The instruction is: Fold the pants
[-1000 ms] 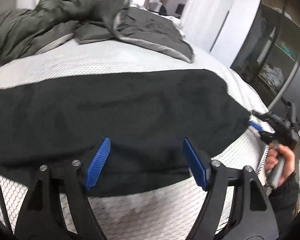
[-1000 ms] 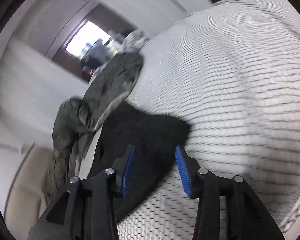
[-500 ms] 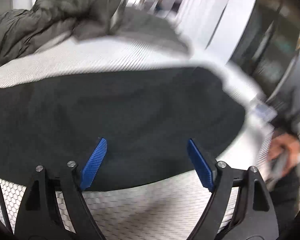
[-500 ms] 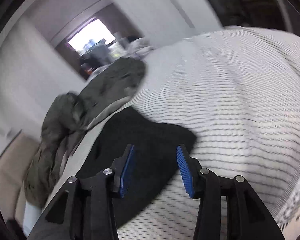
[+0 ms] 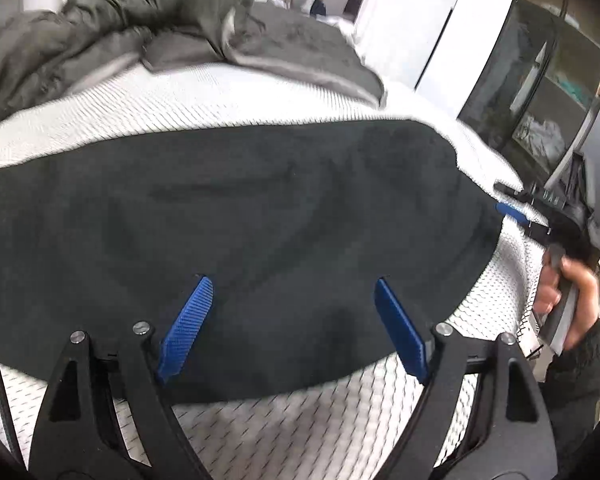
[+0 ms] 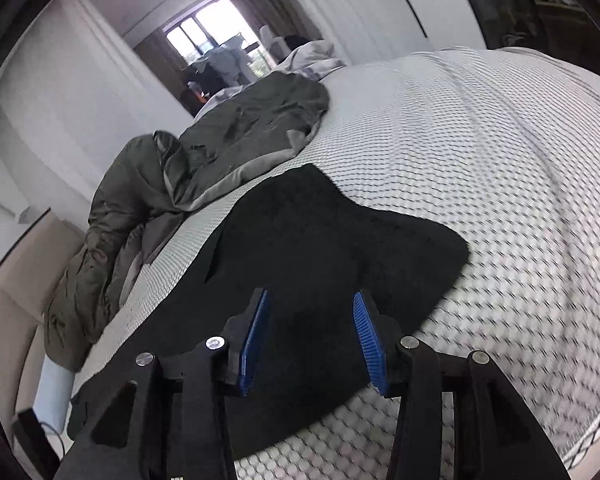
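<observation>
Currently black pants point(image 5: 240, 216) lie flat on the bed point(image 5: 300, 432), near edge by both grippers. Left gripper point(image 5: 292, 320) and right gripper point(image 6: 310, 336) spread, holding nothing. Olive duvet point(image 6: 220, 148) bunched far-left; mattress bare to the right.

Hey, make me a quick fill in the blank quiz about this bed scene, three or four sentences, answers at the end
1. The pants lying on the white mattress are ____ in color.
2. The jaws of the left gripper are ____, with nothing held between them.
3. The pads on the right gripper are ____ in color.
4. The olive-green jacket lies bunched up ____ the pants, farther from the left gripper.

Answers: black; open; blue; beyond
</observation>
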